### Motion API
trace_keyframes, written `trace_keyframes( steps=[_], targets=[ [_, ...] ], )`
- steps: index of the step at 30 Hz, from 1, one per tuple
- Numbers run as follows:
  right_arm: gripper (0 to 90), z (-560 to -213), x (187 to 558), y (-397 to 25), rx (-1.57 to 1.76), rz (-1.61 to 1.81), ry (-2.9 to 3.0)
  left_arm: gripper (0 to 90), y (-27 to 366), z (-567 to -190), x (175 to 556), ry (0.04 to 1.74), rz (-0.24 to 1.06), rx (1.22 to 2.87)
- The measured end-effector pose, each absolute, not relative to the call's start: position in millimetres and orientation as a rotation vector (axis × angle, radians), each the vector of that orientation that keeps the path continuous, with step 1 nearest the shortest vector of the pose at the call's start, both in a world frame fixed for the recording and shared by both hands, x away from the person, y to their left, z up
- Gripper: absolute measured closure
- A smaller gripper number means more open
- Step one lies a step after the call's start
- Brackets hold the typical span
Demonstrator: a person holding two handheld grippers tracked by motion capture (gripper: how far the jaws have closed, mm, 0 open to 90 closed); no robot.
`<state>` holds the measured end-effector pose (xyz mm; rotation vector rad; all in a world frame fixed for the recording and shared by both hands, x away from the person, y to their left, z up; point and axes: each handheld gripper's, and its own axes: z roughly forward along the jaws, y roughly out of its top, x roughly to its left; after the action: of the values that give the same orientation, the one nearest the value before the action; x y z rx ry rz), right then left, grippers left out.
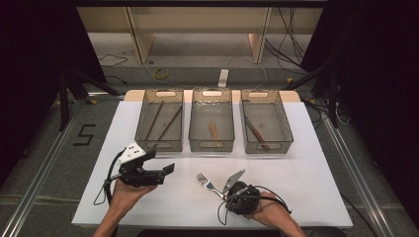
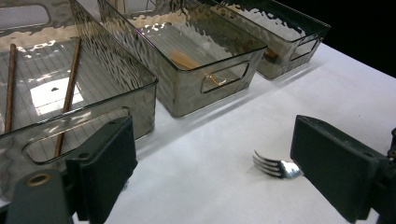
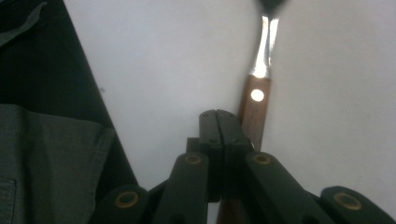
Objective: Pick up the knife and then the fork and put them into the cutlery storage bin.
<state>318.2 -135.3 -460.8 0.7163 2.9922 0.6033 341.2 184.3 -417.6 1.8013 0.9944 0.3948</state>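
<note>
A fork with a brown wooden handle (image 3: 254, 112) lies on the white table, its steel tines (image 1: 201, 178) pointing to the far left. My right gripper (image 1: 226, 193) sits over the handle end; in the right gripper view its jaws (image 3: 219, 126) are pressed together with no gap, and the handle runs along just beside and under the right one. My left gripper (image 1: 160, 163) hovers left of the fork, jaws wide apart and empty. In the left gripper view (image 2: 215, 177), the tines (image 2: 275, 166) peek out beside the right jaw.
Three translucent grey bins stand in a row at the back: the left bin (image 1: 159, 143) holds two brown sticks, the middle bin (image 1: 211, 144) a pale wooden utensil, the right bin (image 1: 268, 146) a wooden-handled knife. The table's front edge and grey clothing (image 3: 46, 163) are close behind my right gripper.
</note>
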Motion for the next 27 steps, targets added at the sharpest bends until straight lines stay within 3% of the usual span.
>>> trace_keyframes(
  steps=[20, 27],
  targets=[
    [89.2, -450.8, 327.1, -150.6, 0.772, 0.638, 2.933, 13.6, 183.9, -417.8, 341.2, 0.993, 0.395, 1.801],
    [57.8, -436.4, 332.7, -153.7, 0.76, 0.712, 2.885, 13.6, 183.8, -418.1, 341.5, 0.991, 0.398, 1.803]
  ],
)
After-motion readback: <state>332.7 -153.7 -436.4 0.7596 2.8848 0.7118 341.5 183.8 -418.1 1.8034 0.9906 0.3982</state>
